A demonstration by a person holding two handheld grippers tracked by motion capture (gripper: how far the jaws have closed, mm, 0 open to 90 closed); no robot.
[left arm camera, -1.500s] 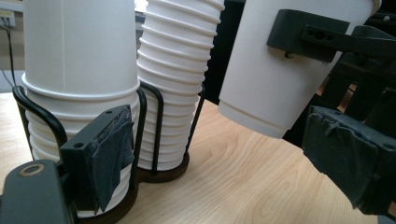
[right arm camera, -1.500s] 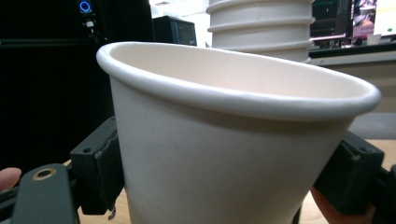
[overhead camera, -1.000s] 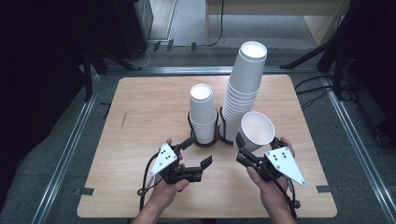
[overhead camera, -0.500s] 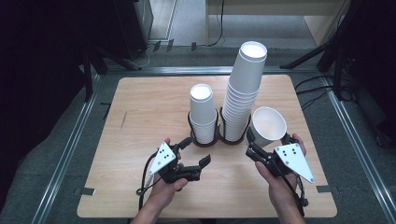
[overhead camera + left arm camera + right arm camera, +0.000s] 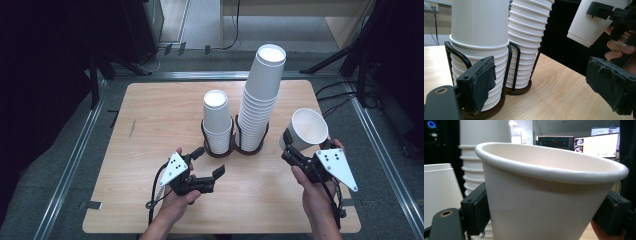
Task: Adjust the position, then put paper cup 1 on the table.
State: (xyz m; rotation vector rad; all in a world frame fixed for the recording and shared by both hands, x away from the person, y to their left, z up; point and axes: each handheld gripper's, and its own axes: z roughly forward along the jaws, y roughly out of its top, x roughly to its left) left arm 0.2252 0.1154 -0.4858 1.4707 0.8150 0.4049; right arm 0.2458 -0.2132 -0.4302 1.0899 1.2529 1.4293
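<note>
A short stack of white paper cups (image 5: 216, 120) and a tall stack (image 5: 260, 95) stand in a black wire holder (image 5: 235, 149) mid-table. My right gripper (image 5: 305, 145) is shut on a single white cup (image 5: 306, 129), held above the table to the right of the tall stack, mouth up and tilted. In the right gripper view both pads press the cup (image 5: 544, 202) walls. My left gripper (image 5: 210, 161) rests low in front of the short stack, open with nothing between its jaws. The left gripper view has the short stack (image 5: 479, 37) just past its left pad (image 5: 484, 82).
The wooden table (image 5: 150, 130) sits inside a metal frame (image 5: 75, 165) on grey floor. Cables (image 5: 345, 95) trail beyond the table's right edge. Bare wood lies left of the holder and along the front edge.
My right gripper has carried the single cup to the right, away from the tall stack and slightly higher. The left gripper has stayed where it was.
</note>
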